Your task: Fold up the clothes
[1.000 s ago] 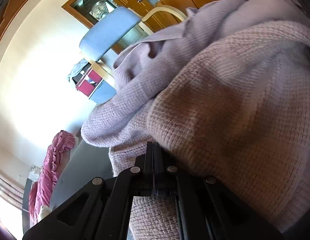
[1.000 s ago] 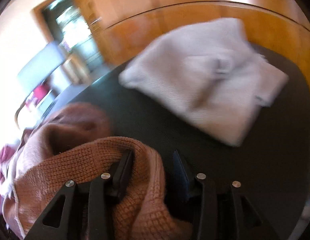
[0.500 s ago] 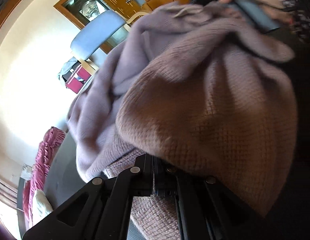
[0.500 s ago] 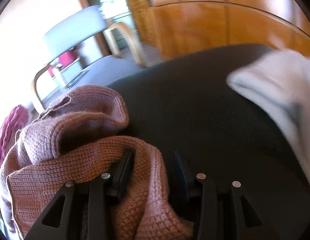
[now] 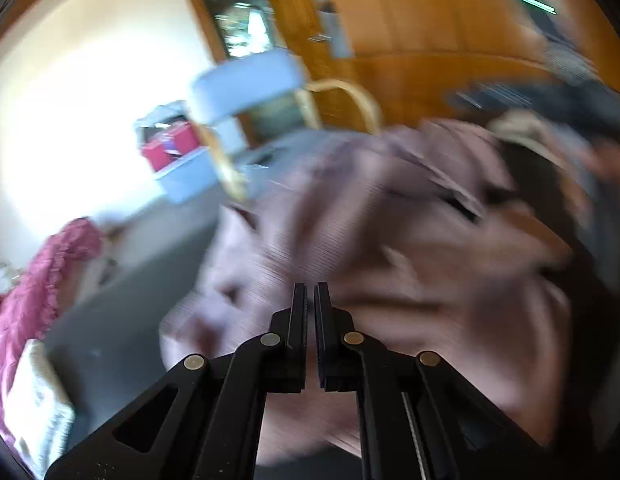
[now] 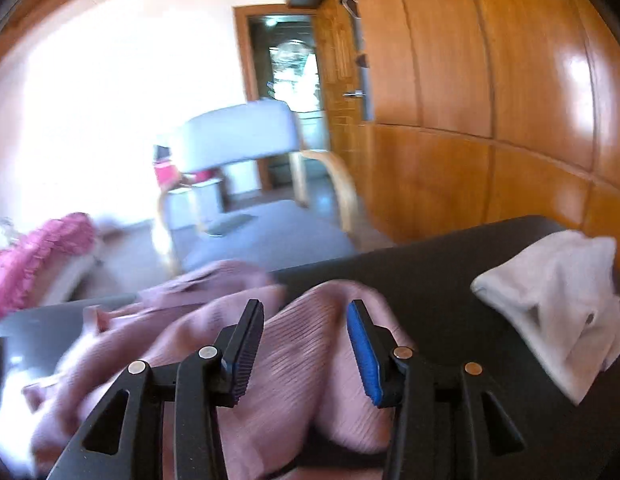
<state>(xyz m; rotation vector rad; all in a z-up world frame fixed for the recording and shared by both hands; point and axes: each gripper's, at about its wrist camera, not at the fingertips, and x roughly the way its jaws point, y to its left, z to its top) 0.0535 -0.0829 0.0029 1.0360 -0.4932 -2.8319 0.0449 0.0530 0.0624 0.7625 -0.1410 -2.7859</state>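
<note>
Lying on 1 dark table (image 6: 450,256): 1 pink knit (image 6: 310,344) & 1 white garment (image 6: 558,312); left gripper (image 5: 310,292) jaws clenched empty, right gripper (image 6: 306,316) released.

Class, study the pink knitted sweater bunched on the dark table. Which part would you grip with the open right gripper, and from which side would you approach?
Grip the raised ridge of the pink knitted sweater that humps up between the right gripper jaws. Approach from above and the near side, jaws straddling the ridge, since it probably stands proud of the dark table, giving both jaws fabric to pinch.
</note>
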